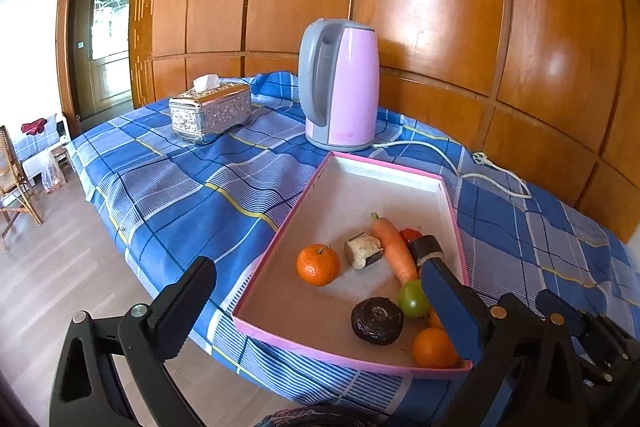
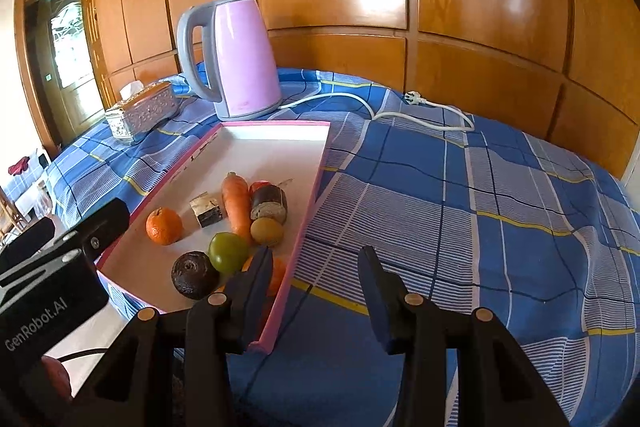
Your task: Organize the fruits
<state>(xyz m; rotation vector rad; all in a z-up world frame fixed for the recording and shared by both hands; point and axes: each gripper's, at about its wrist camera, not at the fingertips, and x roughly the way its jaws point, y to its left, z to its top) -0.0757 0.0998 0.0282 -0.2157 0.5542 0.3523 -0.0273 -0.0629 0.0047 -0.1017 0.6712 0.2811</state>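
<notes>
Both the left gripper (image 1: pixel 320 291) and right gripper (image 2: pixel 316 267) hang with jaws spread, grasping nothing. The fruits, including 1 tangerine (image 2: pixel 164 225) and 1 carrot (image 2: pixel 237 205), lie in the pink tray (image 2: pixel 308 211) on the checked cloth (image 2: pixel 480 211)

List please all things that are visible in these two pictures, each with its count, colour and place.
tray: 1, pink rim, on cloth
mandarins: 2, orange, in tray
carrot: 1, orange, tray middle
green fruit: 1, near carrot tip
dark round fruit: 1, tray front
kettle: 1, pink-grey, behind tray
tissue box: 1, silver, left of kettle
cord: 1, white, on cloth
tablecloth: 1, blue checked
left tongs: open, over tray
right tongs: open, astride tray's right rim
</notes>
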